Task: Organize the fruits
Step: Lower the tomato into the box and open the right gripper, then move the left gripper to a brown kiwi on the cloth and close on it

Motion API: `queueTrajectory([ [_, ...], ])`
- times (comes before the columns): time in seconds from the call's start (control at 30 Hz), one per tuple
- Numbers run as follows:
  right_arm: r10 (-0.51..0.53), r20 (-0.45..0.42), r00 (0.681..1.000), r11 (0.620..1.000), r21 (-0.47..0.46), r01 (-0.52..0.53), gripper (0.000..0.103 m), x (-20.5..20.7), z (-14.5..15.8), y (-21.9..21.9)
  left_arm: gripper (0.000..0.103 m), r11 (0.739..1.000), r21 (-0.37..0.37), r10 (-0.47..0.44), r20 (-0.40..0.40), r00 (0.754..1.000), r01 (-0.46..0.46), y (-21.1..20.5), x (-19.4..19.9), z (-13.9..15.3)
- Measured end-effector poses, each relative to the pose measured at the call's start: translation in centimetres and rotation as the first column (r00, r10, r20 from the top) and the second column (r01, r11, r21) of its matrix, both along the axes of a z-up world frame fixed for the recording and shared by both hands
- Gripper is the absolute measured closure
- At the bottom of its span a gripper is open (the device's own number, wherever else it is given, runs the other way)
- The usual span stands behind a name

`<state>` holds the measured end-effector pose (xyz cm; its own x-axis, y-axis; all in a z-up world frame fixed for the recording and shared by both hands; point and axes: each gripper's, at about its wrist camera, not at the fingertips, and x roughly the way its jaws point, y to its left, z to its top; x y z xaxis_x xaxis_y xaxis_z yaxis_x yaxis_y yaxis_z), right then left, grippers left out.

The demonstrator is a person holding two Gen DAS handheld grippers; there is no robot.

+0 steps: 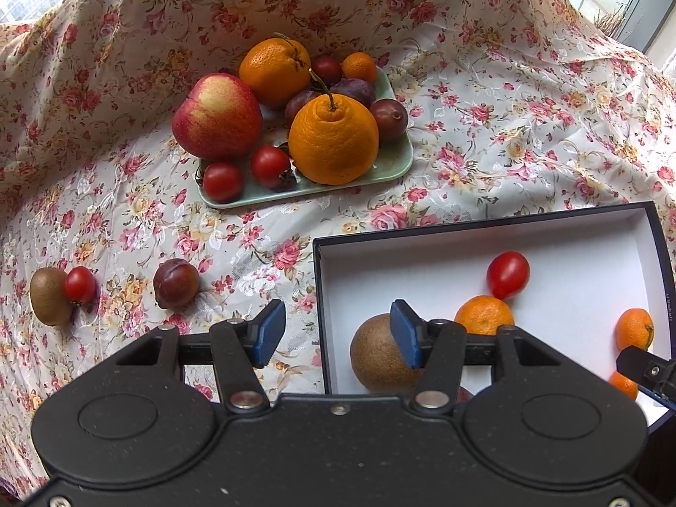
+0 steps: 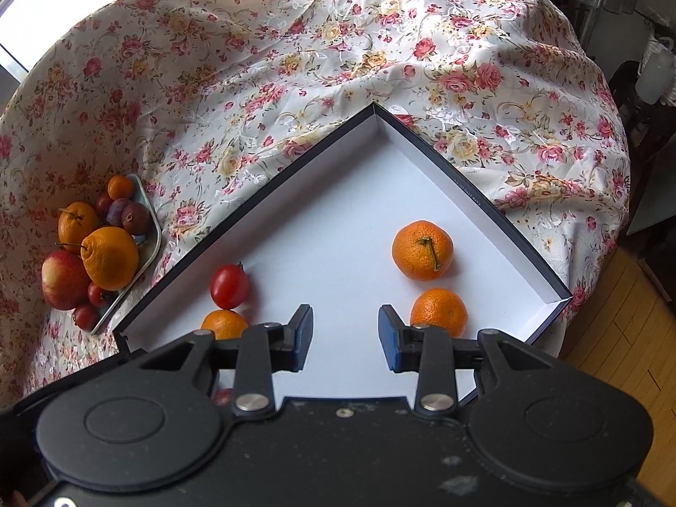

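My left gripper (image 1: pixel 338 333) hangs open over the left wall of a dark-rimmed white box (image 1: pixel 591 253), with nothing between its blue pads. A kiwi (image 1: pixel 376 359) lies in the box below the right pad. Also inside are a cherry tomato (image 1: pixel 508 274) and mandarins (image 1: pixel 483 316). My right gripper (image 2: pixel 345 338) is open over the box floor (image 2: pixel 338 232) and holds nothing. Around it lie a stemmed mandarin (image 2: pixel 422 250), a second mandarin (image 2: pixel 439 312), a third (image 2: pixel 224 324) and the tomato (image 2: pixel 229 286). Loose on the cloth lie a kiwi (image 1: pixel 48 302), a tomato (image 1: pixel 80 285) and a plum (image 1: pixel 175 283).
A green plate (image 1: pixel 393 164) behind the box carries an apple (image 1: pixel 217 116), two large oranges, plums and small tomatoes. The floral cloth (image 1: pixel 507 126) rises in folds at the back. The table edge and a wooden floor (image 2: pixel 625 359) lie right of the box.
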<state>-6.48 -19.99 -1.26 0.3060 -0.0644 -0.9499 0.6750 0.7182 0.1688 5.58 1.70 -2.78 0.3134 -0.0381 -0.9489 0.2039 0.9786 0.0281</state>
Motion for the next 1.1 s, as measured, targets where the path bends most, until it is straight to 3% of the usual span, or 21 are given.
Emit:
queueTrajectory([
  [1.1,0.203,0.002,0.979,0.977,0.063,-0.203,0.066,6.4,-0.2,12.1,0.044,0.976,-0.004,0.216,0.002,0.976,-0.216,14.2,2.5,1.8],
])
